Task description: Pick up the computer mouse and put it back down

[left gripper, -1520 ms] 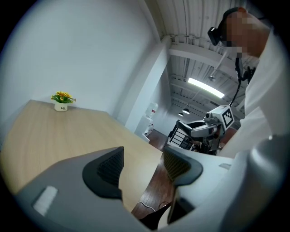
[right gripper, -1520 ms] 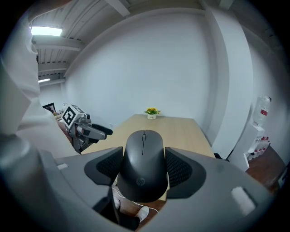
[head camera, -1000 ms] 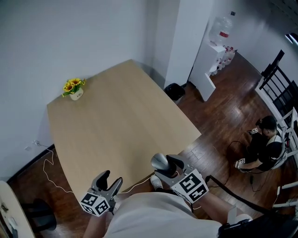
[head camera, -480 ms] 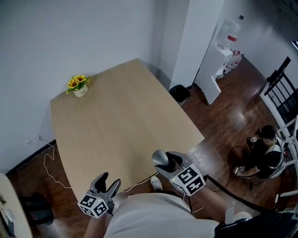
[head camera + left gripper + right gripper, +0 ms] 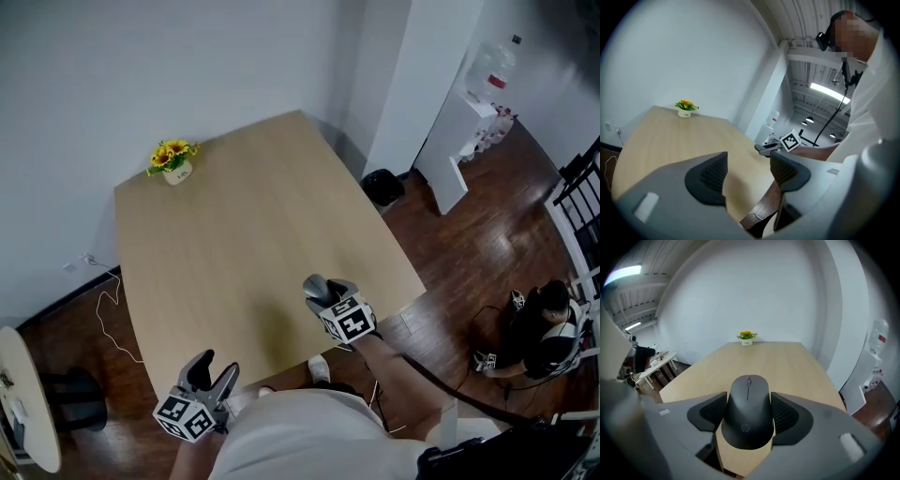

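The right gripper (image 5: 325, 294) is clamped on the computer mouse (image 5: 749, 408), its two pads pressing the flanks. In the head view the pair sits at lower centre, over the near right part of the table (image 5: 234, 225), close to its edge. Whether the mouse's underside touches the top, I cannot tell. The left gripper (image 5: 749, 169) hangs at the lower left with its jaws apart and nothing between them.

The edge worries me most. That spot is so near the rim that a mouse set down askew, or nudged as the jaws part, could slide off onto the floor (image 5: 469, 244). Letting go before the base rests flat would drop it. The grip looks chancy too: the body is a smooth dome that narrows toward the front, so uneven pressure could squeeze it forward out of the pads.

The mouse is dark grey matte plastic, rounded like a pebble, with a thin seam and scroll wheel down its nose and a small logo on the hump. The pads are black and finely ribbed, set in pale grey moulded shells. The tabletop is light wood-grain with softened corners; the floor is dark, glossy planks. At the far upper left stands a small white pot of yellow flowers (image 5: 175, 165).
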Demonstrator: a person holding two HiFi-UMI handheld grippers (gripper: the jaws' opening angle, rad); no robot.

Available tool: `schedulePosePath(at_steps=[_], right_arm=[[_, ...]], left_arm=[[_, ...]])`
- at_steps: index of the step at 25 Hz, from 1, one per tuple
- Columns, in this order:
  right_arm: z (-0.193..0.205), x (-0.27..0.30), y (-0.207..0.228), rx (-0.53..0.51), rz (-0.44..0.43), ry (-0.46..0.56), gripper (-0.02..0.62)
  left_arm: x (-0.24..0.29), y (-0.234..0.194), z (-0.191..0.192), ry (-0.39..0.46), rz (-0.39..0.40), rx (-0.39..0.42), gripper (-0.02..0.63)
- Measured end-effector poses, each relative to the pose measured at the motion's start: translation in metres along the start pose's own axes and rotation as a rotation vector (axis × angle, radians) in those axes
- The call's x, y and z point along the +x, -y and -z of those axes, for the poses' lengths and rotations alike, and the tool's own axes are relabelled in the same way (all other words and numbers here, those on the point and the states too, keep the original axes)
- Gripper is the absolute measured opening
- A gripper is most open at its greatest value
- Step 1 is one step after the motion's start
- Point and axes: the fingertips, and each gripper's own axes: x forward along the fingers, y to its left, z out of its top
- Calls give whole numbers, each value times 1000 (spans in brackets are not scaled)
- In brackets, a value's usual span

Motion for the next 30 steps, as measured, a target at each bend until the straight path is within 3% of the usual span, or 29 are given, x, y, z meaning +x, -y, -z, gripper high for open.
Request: schedulePosePath(at_steps=[7,14,20,23,30], right_arm=[[42,92,36,-20,-2,-115,295],[73,125,41,-79,-25,-183,297],[74,130,39,-88,-46,-172,301],[71,126,36,-63,-53,-157,383],[42,66,22,-38,-32,-60,390]], left_arm=[[10,-3,-7,-3,-82,-62,262],[11,-8,-1,-19,-132,-92,262],[13,-16,-2,-17,-152,-106,262],[14,-14,-7,-12,-140,-95,262],[12,-20,-8,-3,-100,-75,262]])
